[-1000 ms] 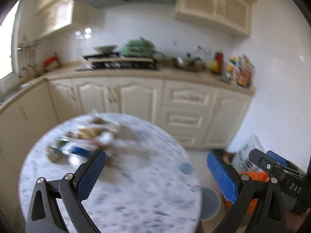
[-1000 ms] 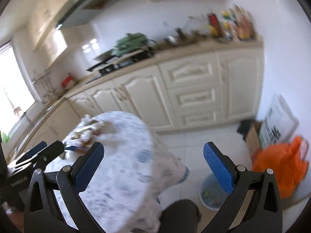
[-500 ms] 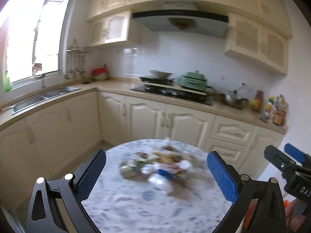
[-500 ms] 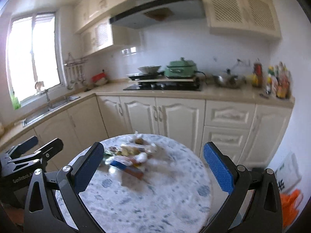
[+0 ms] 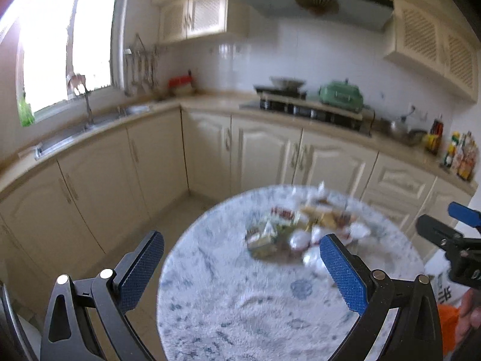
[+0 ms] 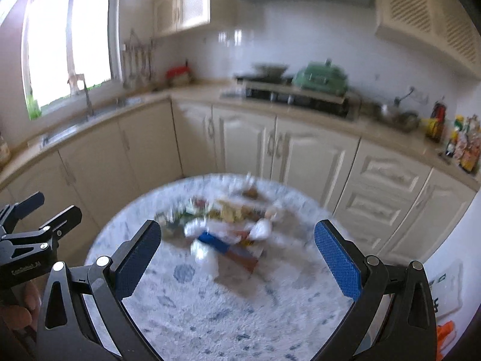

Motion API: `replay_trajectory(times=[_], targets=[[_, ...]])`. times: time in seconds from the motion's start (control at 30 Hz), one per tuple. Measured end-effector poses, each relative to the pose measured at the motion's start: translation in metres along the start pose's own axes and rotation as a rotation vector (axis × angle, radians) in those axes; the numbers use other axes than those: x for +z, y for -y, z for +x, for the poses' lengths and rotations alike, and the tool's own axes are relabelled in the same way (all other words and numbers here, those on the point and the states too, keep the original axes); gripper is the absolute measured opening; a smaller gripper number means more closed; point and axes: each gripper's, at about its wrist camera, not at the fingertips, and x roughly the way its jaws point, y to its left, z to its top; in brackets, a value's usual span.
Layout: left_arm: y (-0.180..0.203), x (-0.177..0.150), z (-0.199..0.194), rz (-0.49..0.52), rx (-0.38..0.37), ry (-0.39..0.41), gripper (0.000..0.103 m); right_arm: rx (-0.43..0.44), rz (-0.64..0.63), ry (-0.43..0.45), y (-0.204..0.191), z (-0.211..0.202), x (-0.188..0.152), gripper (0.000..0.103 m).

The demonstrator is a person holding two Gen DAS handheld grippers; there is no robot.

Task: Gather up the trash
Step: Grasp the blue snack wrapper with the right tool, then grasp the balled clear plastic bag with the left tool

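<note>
Blue-padded left hand-held gripper (image 5: 240, 267) and right hand-held gripper (image 6: 237, 254) gape wide, empty, above trash (image 6: 228, 222).

Daylight entered from the window (image 5: 63, 54) at upper left in both views; the panes were blown out to white with no detail. The room was evenly bright, with shadows soft. Tile glare (image 6: 230, 37) showed on the backsplash. Both frames were motion-blurred: the trash pile (image 6: 222, 225) on the round surface (image 5: 240, 300) was smeared, items indistinguishable. The near fingers (image 5: 141, 267) stayed sharp. Fisheye distortion bowed the cabinets (image 6: 427, 24), and the corners vignetted to black.
</note>
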Motion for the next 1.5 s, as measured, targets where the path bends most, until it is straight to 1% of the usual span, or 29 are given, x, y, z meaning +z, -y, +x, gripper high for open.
replay_trajectory(times=[0.03,0.1,0.17,0.2,0.27,0.37,0.4,0.43,0.53,0.57,0.63,0.67,0.7,0.73,0.77,0.83,0.97,1.07,1.17,1.27,1.37,1.43,1.5], targets=[[0.001,0.008,0.015,-0.001,-0.002,-0.019,0.102,0.003,-0.003,-0.029,-0.002,0.013,-0.005,0.102],[0.006,0.009,0.040,0.004,-0.005,-0.065,0.102,0.003,-0.002,-0.082,-0.002,0.037,-0.013,0.098],[0.008,0.012,0.064,0.009,-0.022,-0.105,0.102,-0.005,-0.011,-0.144,0.001,0.064,-0.023,0.092],[0.003,0.011,0.072,0.010,-0.028,-0.117,0.102,-0.009,-0.019,-0.182,0.002,0.079,-0.028,0.090],[0.010,0.011,0.097,0.014,-0.042,-0.160,0.102,-0.010,-0.027,-0.232,0.006,0.099,-0.035,0.085],[0.011,0.006,0.116,0.016,-0.051,-0.197,0.102,-0.014,-0.064,-0.288,0.011,0.124,-0.044,0.083],[0.013,0.008,0.127,0.011,-0.055,-0.217,0.102,-0.007,-0.082,-0.305,0.011,0.133,-0.047,0.082],[0.011,0.002,0.131,0.004,-0.059,-0.228,0.102,0.002,-0.096,-0.317,0.011,0.140,-0.048,0.081],[0.010,0.006,0.149,-0.017,-0.070,-0.267,0.102,0.034,-0.152,-0.341,0.008,0.161,-0.052,0.078],[0.010,0.009,0.155,-0.017,-0.067,-0.277,0.102,0.048,-0.175,-0.346,0.007,0.167,-0.053,0.073],[0.012,0.011,0.163,-0.013,-0.058,-0.290,0.102,0.077,-0.208,-0.341,0.004,0.177,-0.052,0.069],[0.012,0.013,0.169,-0.015,-0.056,-0.298,0.102,0.108,-0.213,-0.341,0.004,0.182,-0.051,0.061],[0.014,0.013,0.174,-0.016,-0.056,-0.304,0.102,0.126,-0.215,-0.342,0.004,0.185,-0.051,0.056],[0.016,0.015,0.179,-0.018,-0.058,-0.309,0.102,0.140,-0.220,-0.353,0.004,0.189,-0.051,0.044],[0.018,0.019,0.185,-0.019,-0.061,-0.313,0.102,0.155,-0.224,-0.365,0.005,0.192,-0.053,0.035],[0.025,0.021,0.193,-0.015,-0.073,-0.319,0.102,0.175,-0.214,-0.362,0.007,0.191,-0.055,0.034],[0.041,0.024,0.206,-0.004,-0.103,-0.327,0.102,0.209,-0.104,-0.344,0.029,0.178,-0.057,0.026],[0.055,0.029,0.221,0.009,-0.126,-0.329,0.102,0.213,-0.049,-0.349,0.044,0.171,-0.061,0.023],[0.068,0.025,0.236,0.025,-0.127,-0.335,0.102,0.214,0.006,-0.356,0.058,0.164,-0.065,0.023],[0.080,0.029,0.259,0.026,-0.142,-0.345,0.102,0.214,0.028,-0.369,0.065,0.165,-0.070,0.023],[0.089,0.026,0.274,0.017,-0.155,-0.358,0.098,0.230,0.066,-0.368,0.069,0.169,-0.072,0.024],[0.091,0.027,0.282,-0.002,-0.172,-0.370,0.092,0.226,0.082,-0.364,0.071,0.172,-0.071,0.025],[0.090,0.029,0.289,-0.017,-0.181,-0.369,0.089,0.225,0.091,-0.362,0.070,0.174,-0.070,0.025]])
